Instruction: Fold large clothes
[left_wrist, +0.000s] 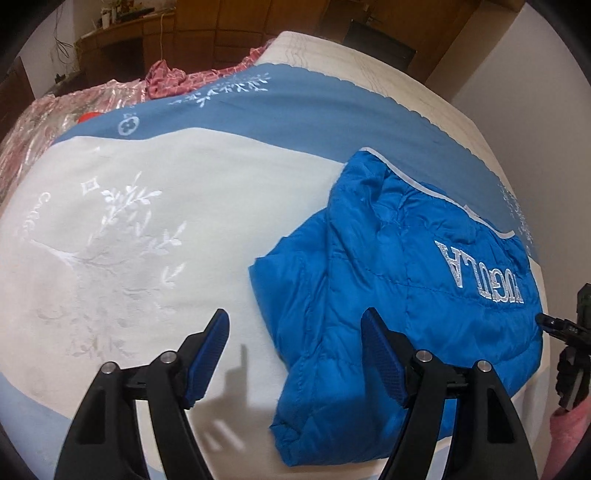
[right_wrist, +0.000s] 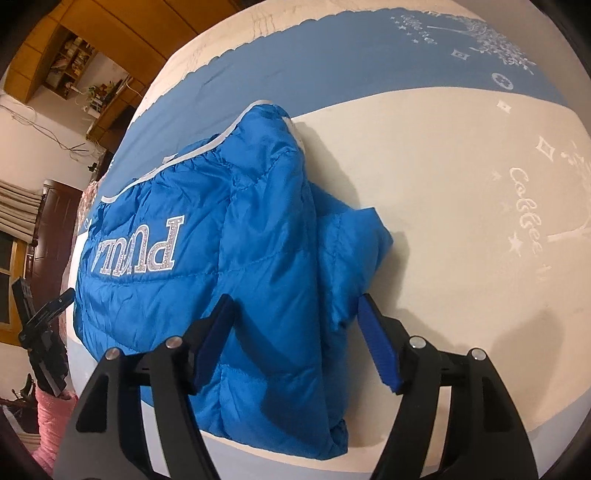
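A bright blue puffer jacket (left_wrist: 399, 280) with silver lettering lies folded into a compact bundle on a white and blue bed cover (left_wrist: 155, 206). It also shows in the right wrist view (right_wrist: 236, 236). My left gripper (left_wrist: 295, 325) is open and empty, hovering above the jacket's left edge. My right gripper (right_wrist: 297, 314) is open and empty, hovering over the jacket's near part. Each gripper shows at the edge of the other's view, the right one (left_wrist: 565, 328) and the left one (right_wrist: 44, 314).
The bed cover (right_wrist: 461, 192) spreads wide with embroidered patterns. Pink patterned bedding (left_wrist: 177, 79) is heaped at the far left of the bed. Wooden cabinets (left_wrist: 258, 29) stand behind the bed. A pink sleeve (right_wrist: 51, 417) shows at the left.
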